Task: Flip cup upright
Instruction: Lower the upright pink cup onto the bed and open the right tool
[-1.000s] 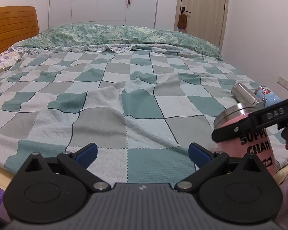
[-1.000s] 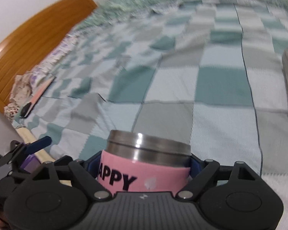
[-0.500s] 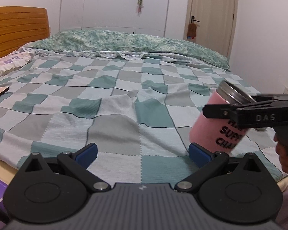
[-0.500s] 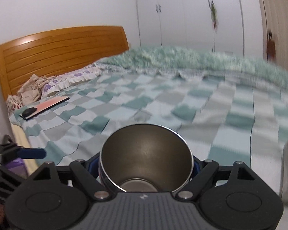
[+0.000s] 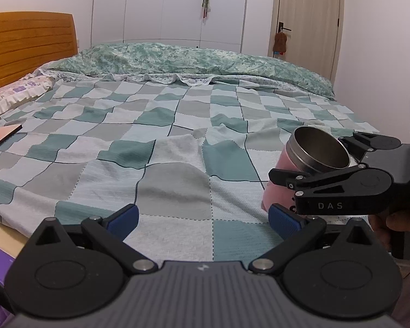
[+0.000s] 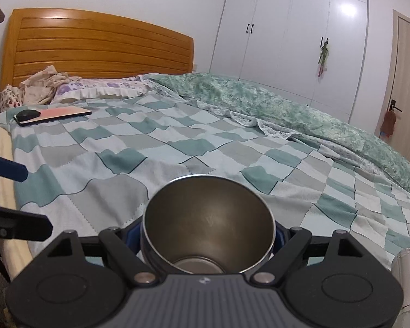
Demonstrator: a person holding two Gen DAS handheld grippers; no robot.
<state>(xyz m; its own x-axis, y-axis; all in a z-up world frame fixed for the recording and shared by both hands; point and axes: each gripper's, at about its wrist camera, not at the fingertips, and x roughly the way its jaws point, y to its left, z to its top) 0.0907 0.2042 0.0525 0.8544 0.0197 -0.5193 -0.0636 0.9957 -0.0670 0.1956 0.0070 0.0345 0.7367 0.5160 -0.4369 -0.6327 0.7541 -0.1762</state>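
Note:
The cup [image 5: 311, 161] is steel with a pink sleeve. My right gripper [image 6: 207, 239] is shut on the cup [image 6: 207, 224] and holds it with its open mouth turned up and tilted, over the near right part of the bed. In the left wrist view the right gripper [image 5: 328, 180] shows at the right, clamped around the cup just below its rim. My left gripper [image 5: 202, 216] is open and empty, low over the near edge of the checked blanket [image 5: 161, 147], left of the cup.
A steel bottle [image 6: 408, 270] lies on the blanket to the right of the cup. A pink book with a black mouse [image 6: 52, 114] lies near the pillows [image 6: 101, 88] by the wooden headboard [image 6: 95, 46]. A green quilt [image 5: 194, 60] lies along the far side.
My right gripper has turned the cup from mouth-down on the blanket to mouth-up and tilted. The left gripper has stayed open and low.

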